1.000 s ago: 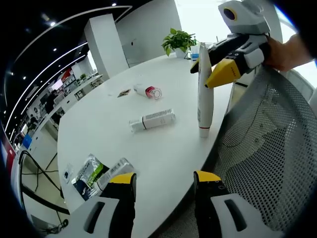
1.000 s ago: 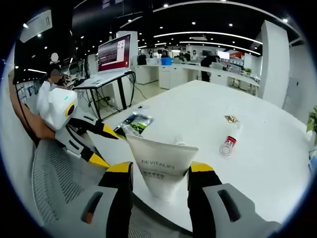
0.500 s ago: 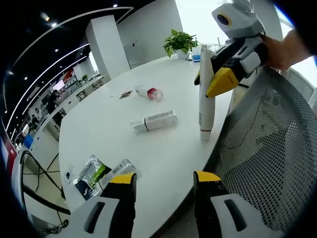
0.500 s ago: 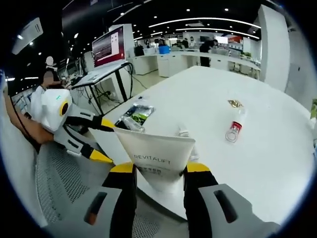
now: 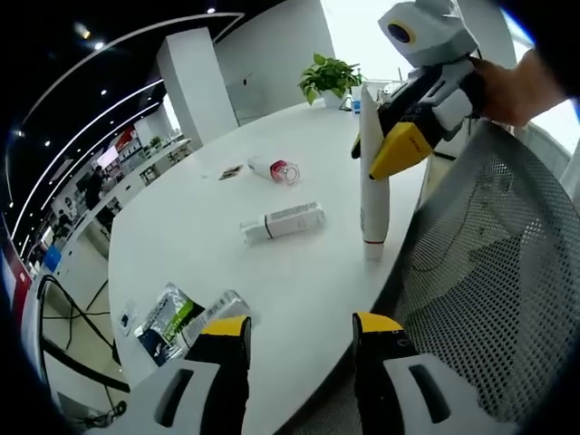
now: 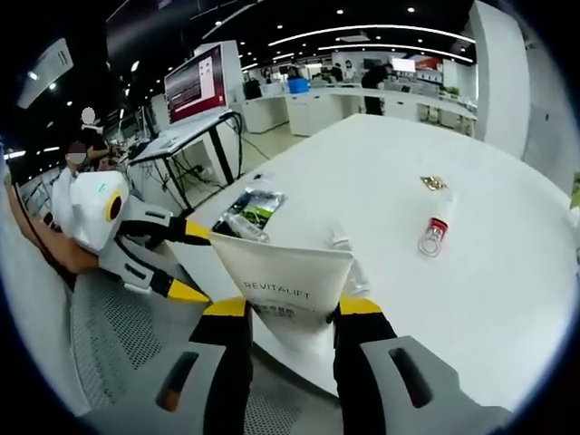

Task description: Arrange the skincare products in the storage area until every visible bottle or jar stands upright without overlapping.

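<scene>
To stand it cap-down, my right gripper (image 6: pixel 290 313) clamped the tube (image 5: pixel 372 172) upright; my left gripper (image 5: pixel 294 331) hung open, empty.

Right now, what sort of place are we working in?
Probably an open-plan office or showroom: rows of white desks, a large monitor on a stand, strip ceiling lights, and this white table with a mesh chair.

A long white table (image 5: pixel 208 227) carries a lying white tube (image 5: pixel 283 220) mid-surface, a small red-capped bottle (image 5: pixel 273 169) on its side further in, a foil packet (image 5: pixel 166 317) near the front edge, and a potted plant (image 5: pixel 328 76) at the far end.
</scene>
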Demonstrator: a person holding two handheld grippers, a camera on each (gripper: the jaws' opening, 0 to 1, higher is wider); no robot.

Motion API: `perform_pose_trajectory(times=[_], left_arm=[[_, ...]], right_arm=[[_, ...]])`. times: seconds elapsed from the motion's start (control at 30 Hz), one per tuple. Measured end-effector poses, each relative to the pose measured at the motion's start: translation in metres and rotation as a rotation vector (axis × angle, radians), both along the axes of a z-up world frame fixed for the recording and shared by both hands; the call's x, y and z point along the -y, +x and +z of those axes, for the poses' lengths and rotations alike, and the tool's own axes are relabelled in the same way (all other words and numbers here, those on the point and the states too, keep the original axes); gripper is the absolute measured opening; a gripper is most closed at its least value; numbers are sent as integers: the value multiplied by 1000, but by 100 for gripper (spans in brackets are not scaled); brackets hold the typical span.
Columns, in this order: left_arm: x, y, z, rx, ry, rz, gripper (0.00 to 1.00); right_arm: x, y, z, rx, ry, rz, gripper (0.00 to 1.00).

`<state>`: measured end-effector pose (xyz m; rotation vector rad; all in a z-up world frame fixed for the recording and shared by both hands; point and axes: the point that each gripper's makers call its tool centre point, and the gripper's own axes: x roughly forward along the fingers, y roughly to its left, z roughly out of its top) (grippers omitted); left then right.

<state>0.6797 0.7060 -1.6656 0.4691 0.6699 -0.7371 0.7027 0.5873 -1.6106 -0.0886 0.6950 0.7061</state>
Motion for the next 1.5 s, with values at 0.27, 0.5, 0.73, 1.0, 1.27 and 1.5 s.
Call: perform_pose_trajectory(times=[0.27,0.5,0.73,1.0,1.27,1.5], left_arm=[[4,-6,-5,-23,16,-33,46],[1,-2,-3,-16,13,-8,46],[6,-8,-5,-27,17,-44,46],[3,-5,-6,-23,28,-25,46],[1,-4,-7,-26,37,-14,46],[2,-5,-8,-32,34,-19,46]], right_arm=[[-6,0,-1,-12,-10,33,31],[-6,2,2,-9,-4,36,31],[4,13,18,13,14,13,31],[20,38,48,64,48,-41,31],[29,60,70,110,31,-28,31],[35,81,90,153,38,-44,31]])
